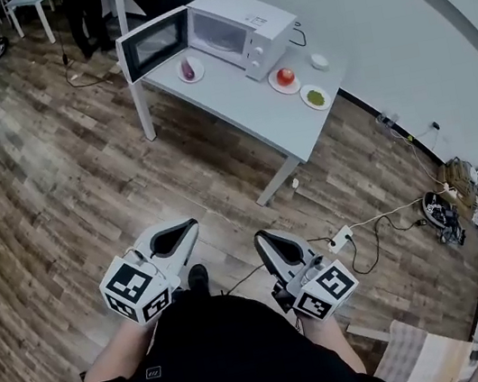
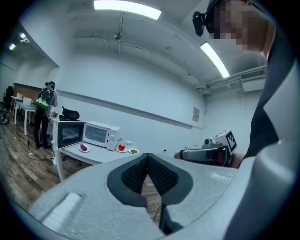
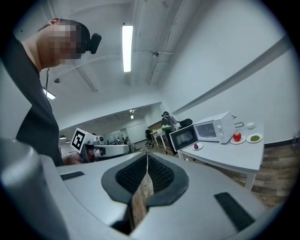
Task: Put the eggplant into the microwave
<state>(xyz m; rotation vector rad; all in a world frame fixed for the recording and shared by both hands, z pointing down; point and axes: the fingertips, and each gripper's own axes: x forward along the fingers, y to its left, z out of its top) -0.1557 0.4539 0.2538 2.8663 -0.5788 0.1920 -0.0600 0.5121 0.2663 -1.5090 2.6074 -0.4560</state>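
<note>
Eggplant (image 1: 188, 69) there, small, purple and glossy; it lies on a white plate (image 1: 199, 74) on the grey table (image 1: 232, 100), out in the open, not yet inside; the plate sits just in front of the microwave (image 1: 247, 28), between the oven's body and its door (image 1: 156, 45); the microwave is white and boxy, standing upright near the table's far end; the door is swung wide open, its dark window pane showing; the cavity stands exposed, pale inside; the control panel runs down the side away from the door.
</note>
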